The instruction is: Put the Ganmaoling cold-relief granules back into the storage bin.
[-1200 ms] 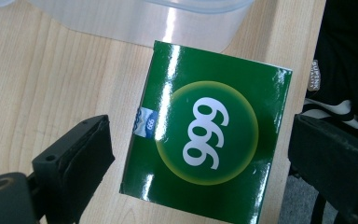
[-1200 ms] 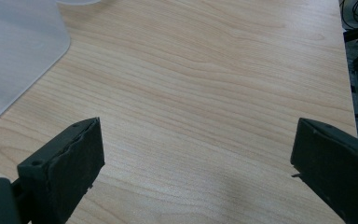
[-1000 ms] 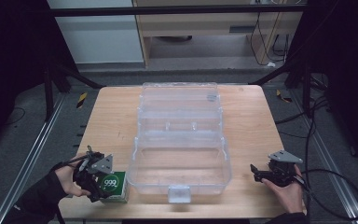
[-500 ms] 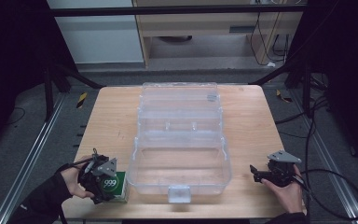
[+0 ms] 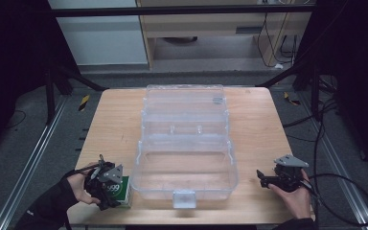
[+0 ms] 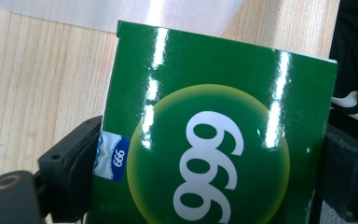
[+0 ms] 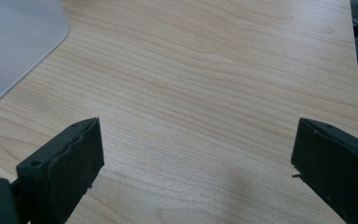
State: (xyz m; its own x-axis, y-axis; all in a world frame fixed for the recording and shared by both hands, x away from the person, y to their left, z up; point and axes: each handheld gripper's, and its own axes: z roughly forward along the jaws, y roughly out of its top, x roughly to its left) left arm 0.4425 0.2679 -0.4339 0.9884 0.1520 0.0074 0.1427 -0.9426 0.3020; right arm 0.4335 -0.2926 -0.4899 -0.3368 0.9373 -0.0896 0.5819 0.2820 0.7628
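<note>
The left hand-held gripper (image 6: 205, 154) has just been closing on a green box (image 6: 214, 130) lying on the surface (image 5: 115, 120) beside a clear case (image 5: 187, 163); square both pads before lifting, while the right hand-held gripper (image 7: 196, 154) rests wide open.

Glossy card, clear plastic, matt wood

The green box (image 6: 214, 130) marked 999 is glossy printed card, streaked with bright reflections, with a small blue sticker at its edge. Beside it, the open storage case (image 5: 186, 158) is smooth transparent plastic, faintly cloudy. Under the box, the table (image 7: 205, 84) is pale wood with fine grain and a matt finish. Flanking the box, the left gripper (image 6: 205, 186) has matt black, slightly rough pads.
</note>
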